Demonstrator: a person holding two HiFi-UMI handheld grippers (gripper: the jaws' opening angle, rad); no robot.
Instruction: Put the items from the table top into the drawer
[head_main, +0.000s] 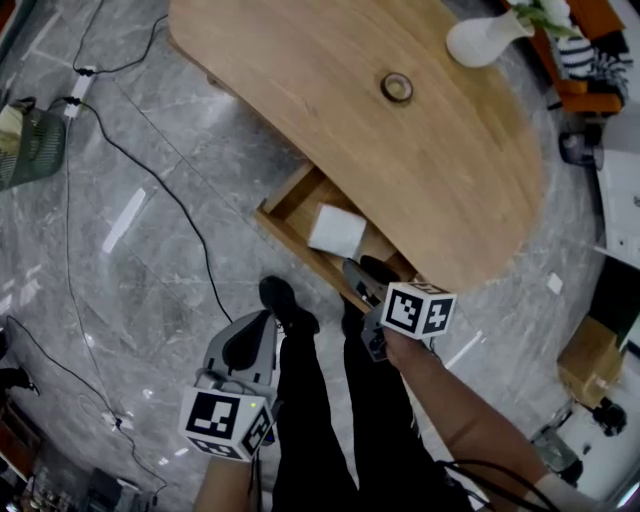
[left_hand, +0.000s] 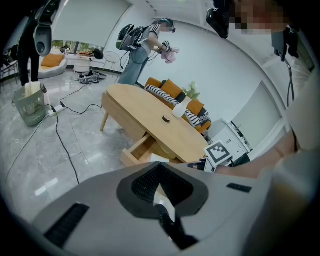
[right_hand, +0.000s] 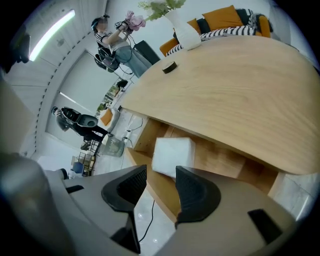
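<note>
The drawer (head_main: 288, 208) under the oval wooden table (head_main: 330, 90) stands pulled out. A white square pad (head_main: 337, 230) lies flat inside it, seen also in the right gripper view as the white pad (right_hand: 172, 156). My right gripper (head_main: 362, 282) hovers just in front of the drawer; the right gripper (right_hand: 161, 176) is open with nothing between its jaws. A tape roll (head_main: 397, 87) and a white vase (head_main: 487, 38) stand on the table top. My left gripper (head_main: 250, 342) hangs lower left over the floor; the left gripper (left_hand: 161, 189) has its pads together.
Black cables (head_main: 150, 170) run across the grey tiled floor. A green basket (head_main: 30, 145) stands at the far left, a cardboard box (head_main: 590, 360) at the right. My legs and shoes (head_main: 288, 305) are right before the drawer. Another person (left_hand: 140, 50) stands beyond the table.
</note>
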